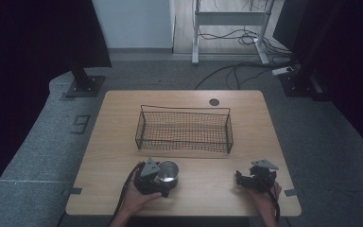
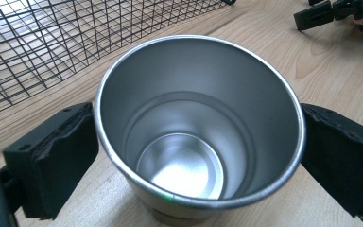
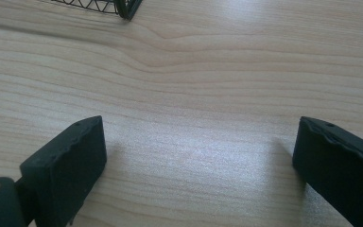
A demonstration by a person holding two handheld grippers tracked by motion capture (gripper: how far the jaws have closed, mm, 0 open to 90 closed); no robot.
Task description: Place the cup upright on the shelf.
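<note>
Just in front of the empty black wire-mesh basket (image 1: 183, 130), toward its left end, the left gripper (image 2: 198, 146) has its jaws closed against both sides of a shiny, empty stainless-steel cup (image 2: 199, 125) standing upright on the pale wooden table (image 1: 208, 194). Likely the cup is gripped but not yet lifted; carrying it over the basket's near wall seems left. Beyond the basket's right end, the right gripper (image 3: 198, 161) rests with jaws wide apart, holding nothing.
</note>
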